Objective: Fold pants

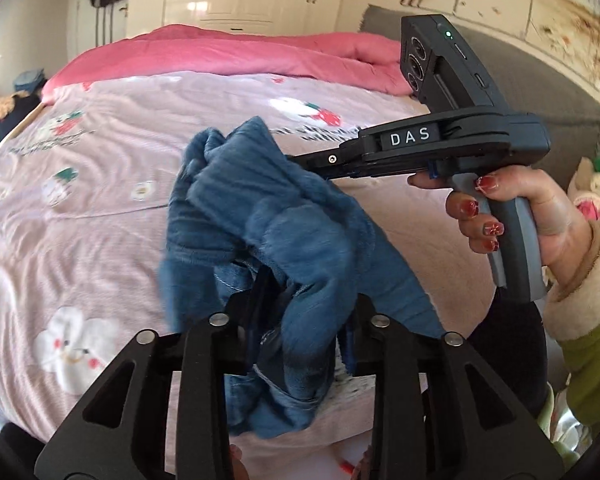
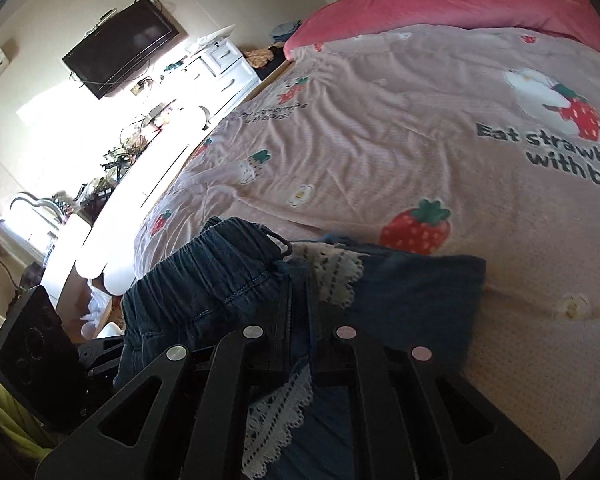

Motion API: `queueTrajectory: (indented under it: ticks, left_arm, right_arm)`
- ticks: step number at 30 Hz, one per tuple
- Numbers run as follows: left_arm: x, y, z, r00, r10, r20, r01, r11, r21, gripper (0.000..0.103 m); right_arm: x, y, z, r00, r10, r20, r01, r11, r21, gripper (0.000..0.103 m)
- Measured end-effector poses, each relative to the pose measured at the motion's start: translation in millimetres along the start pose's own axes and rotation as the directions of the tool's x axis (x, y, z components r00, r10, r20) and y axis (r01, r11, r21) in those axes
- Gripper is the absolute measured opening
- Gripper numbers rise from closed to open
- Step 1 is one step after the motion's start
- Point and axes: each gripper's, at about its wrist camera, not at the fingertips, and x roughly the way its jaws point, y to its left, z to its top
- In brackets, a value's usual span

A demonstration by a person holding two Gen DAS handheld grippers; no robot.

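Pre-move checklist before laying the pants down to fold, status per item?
1. Left gripper clamped on blue pants: ok.
2. Right gripper clamped on the fabric near the elastic waistband: ok.
3. Pants spread flat: not ok, bunched between the grippers.
4. Landing area on the pink strawberry sheet: ok, bare ahead.
5. Lace trim clear of the fingers: not ok, it hangs between them.
6. Pant legs untwisted: cannot tell.

Your left gripper (image 1: 300, 308) had its jaws buried in bunched blue pants (image 1: 284, 220), fingertips unseen, your right gripper (image 1: 320, 162) vanished into the same cloth, its grip unreadable there, bed (image 2: 380, 132) print cut off at the right wrist frame's edge.
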Motion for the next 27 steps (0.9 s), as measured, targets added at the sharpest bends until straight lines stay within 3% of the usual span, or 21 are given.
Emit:
queueTrajectory:
  ticks: [3, 5, 10, 14, 15, 18, 20, 24, 27]
  left_arm:
    - [17, -23, -1, 1.000, -0.023, -0.017, 0.024, 0.999, 0.024, 0.036]
    - [20, -33, -2, 0.999, -0.039, -0.023, 0.040, 0.998, 0.045, 0.040]
    - [35, -57, -5, 0.992, -0.106, -0.063, 0.111, 0.990, 0.089, 0.057]
    - [25, -56, -12, 0.978, -0.195, -0.073, 0.200, 0.978, 0.056, 0.061]
    - [17, -48, -12, 0.976, -0.210, -0.057, 0.213, 0.976, 0.046, 0.064]
    - [-12, -26, -10, 0.986, -0.166, 0.020, 0.166, 0.986, 0.032, 0.075]
    - [-25, 3, -3, 0.995, -0.087, 0.055, 0.087, 0.996, -0.001, 0.081]
    - [-18, 53, 13, 0.998, 0.060, 0.005, -0.060, 0.997, -0.041, 0.084]
    - [-4, 83, 25, 0.994, 0.106, -0.032, -0.108, 0.992, -0.071, 0.084]
  right_arm:
    - [-11, -15, -12, 1.000, -0.016, 0.009, 0.015, 0.999, 0.030, 0.009]
    - [-17, -22, -16, 0.999, -0.027, 0.017, 0.026, 0.998, 0.050, 0.030]
    - [-33, -38, -27, 0.998, -0.064, 0.026, 0.062, 0.995, 0.082, 0.034]
    - [-48, -38, -29, 0.995, -0.080, 0.054, 0.075, 0.994, 0.076, 0.052]
    - [-52, -35, -29, 0.994, -0.084, 0.063, 0.080, 0.995, 0.067, 0.052]
    - [-61, -21, -28, 0.993, -0.088, 0.082, 0.086, 0.996, 0.018, 0.056]
    - [-66, -10, -29, 0.992, -0.079, 0.095, 0.082, 0.996, -0.027, 0.061]
    - [-73, 21, -34, 0.992, -0.060, 0.111, 0.074, 0.990, -0.122, 0.065]
    - [-73, 48, -41, 0.990, -0.075, 0.115, 0.100, 0.969, -0.225, 0.066]
